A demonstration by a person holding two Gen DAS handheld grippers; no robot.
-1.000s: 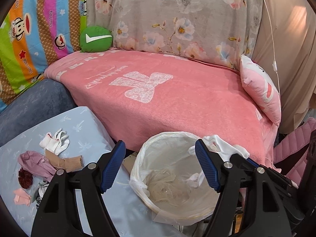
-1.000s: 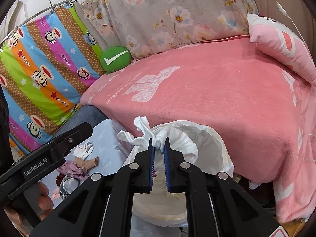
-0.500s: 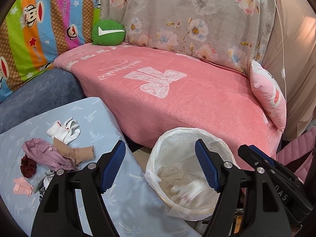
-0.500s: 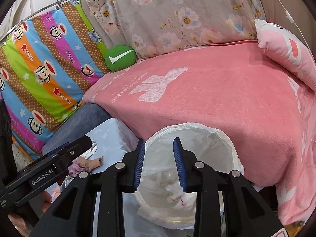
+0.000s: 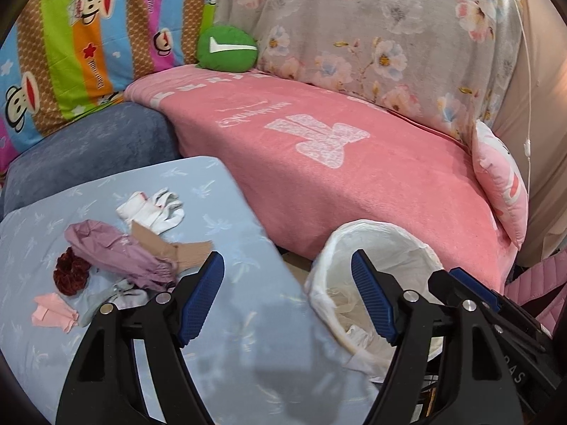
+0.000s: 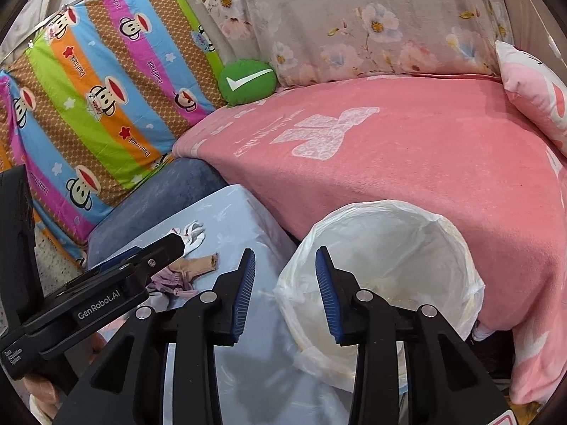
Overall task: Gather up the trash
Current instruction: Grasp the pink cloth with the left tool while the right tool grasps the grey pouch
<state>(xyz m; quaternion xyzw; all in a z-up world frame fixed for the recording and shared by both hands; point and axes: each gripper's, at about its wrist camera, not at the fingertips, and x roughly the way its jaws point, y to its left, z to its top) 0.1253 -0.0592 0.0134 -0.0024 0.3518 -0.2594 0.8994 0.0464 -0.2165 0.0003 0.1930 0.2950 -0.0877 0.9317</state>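
Observation:
A trash bin lined with a white plastic bag (image 5: 382, 248) (image 6: 407, 233) stands between the light blue cushion (image 5: 230, 212) and the pink bed. White scraps lie inside it. On the cushion lies a small pile: white socks (image 5: 152, 209) (image 6: 193, 235), a purple cloth (image 5: 117, 255), a tan sock (image 5: 170, 248) (image 6: 200, 264), a dark red scrunchie (image 5: 71, 276), a pink paper piece (image 5: 53, 311) and a grey sock (image 5: 113, 295). My left gripper (image 5: 287, 297) is open and empty above the cushion's right edge. My right gripper (image 6: 285, 290) is open and empty at the bin's left rim.
A pink blanket (image 5: 354, 177) covers the bed behind the bin. A green round cushion (image 5: 226, 47) and a striped monkey-print sheet (image 5: 88, 35) are at the back left. A pink pillow (image 5: 503, 184) lies at the right. A dark blue cushion (image 5: 88, 148) sits behind the light blue one.
My right gripper opened and dropped the white cloth into the bin. Both grippers then shifted left, toward the cushion with the pile.

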